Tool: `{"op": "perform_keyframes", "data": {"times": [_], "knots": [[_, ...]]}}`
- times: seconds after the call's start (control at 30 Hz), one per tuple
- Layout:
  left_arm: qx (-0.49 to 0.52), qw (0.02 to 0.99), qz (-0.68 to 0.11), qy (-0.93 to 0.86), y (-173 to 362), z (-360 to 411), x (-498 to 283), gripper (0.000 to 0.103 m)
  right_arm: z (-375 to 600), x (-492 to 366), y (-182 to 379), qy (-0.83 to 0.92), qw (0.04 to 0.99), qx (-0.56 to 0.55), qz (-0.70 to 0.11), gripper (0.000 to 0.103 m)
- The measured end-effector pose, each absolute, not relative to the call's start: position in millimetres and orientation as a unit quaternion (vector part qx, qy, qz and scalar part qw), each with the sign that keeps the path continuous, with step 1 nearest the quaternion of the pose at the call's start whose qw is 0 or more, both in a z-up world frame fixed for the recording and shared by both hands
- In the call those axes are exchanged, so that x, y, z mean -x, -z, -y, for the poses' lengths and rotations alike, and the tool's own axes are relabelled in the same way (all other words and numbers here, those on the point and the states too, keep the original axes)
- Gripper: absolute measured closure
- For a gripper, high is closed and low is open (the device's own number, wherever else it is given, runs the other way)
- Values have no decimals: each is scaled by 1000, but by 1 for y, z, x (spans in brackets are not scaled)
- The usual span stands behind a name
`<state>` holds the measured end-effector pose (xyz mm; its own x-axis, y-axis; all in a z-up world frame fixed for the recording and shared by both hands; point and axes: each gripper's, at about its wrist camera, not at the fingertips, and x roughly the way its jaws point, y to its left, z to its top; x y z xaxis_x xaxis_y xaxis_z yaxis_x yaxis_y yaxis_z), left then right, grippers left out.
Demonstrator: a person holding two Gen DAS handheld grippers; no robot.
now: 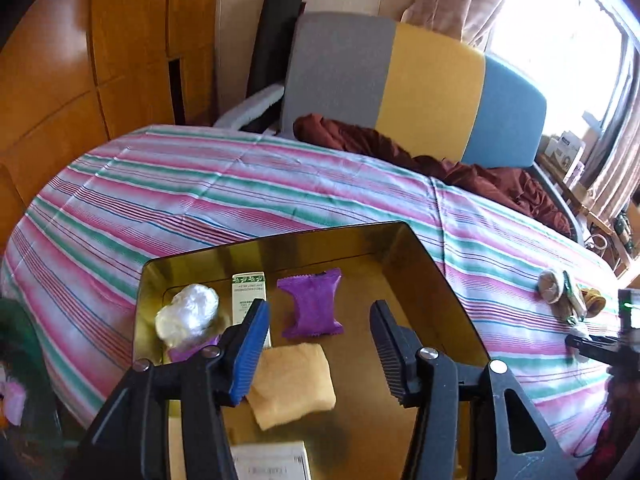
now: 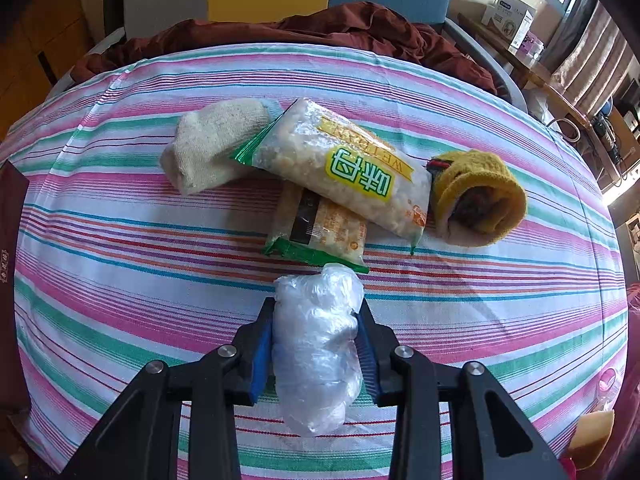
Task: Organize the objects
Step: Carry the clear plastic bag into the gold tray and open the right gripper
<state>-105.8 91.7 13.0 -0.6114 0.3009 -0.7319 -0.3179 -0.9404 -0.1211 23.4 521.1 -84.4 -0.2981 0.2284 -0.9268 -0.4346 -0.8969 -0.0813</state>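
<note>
A gold tin tray (image 1: 448, 288) lies on the striped bedspread (image 1: 200, 184). It holds a white plastic bundle (image 1: 188, 314), a green and white carton (image 1: 248, 292), a purple packet (image 1: 312, 304), a folded yellow cloth (image 1: 292, 384) and a white box (image 1: 272, 464). My left gripper (image 1: 319, 306) hovers open above the tray with nothing between its pads. My right gripper (image 2: 317, 303) is shut on a clear plastic bundle (image 2: 316, 352) over the bedspread. Beyond it lie a cream rolled sock (image 2: 212, 144), two snack packets (image 2: 340, 168) and a yellow knitted roll (image 2: 480, 196).
A maroon blanket (image 1: 480, 176) is bunched at the bed's far side below a grey, yellow and blue headboard (image 1: 432, 92). A wooden wardrobe (image 1: 80, 60) stands on the left. A dark red lid (image 2: 10, 240) sits at the left edge, and a yellow sponge piece (image 2: 592, 436) at the lower right.
</note>
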Motion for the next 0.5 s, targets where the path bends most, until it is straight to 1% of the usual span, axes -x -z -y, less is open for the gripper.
{"op": "perform_keyframes", "data": {"times": [0.17,0.33,0.5], "knots": [[382,162,-7,-910,-20,-77,80,49,-519,-23,85,-800,213,555,-81,67],[362,151,-25,-920,-22,-69,58,48,-518,-20,85,-797,218,559,-75,68],[355,145,-36,-923,-17,-62,50,45,-499,-15,75,-807,180,555,-95,68]]}}
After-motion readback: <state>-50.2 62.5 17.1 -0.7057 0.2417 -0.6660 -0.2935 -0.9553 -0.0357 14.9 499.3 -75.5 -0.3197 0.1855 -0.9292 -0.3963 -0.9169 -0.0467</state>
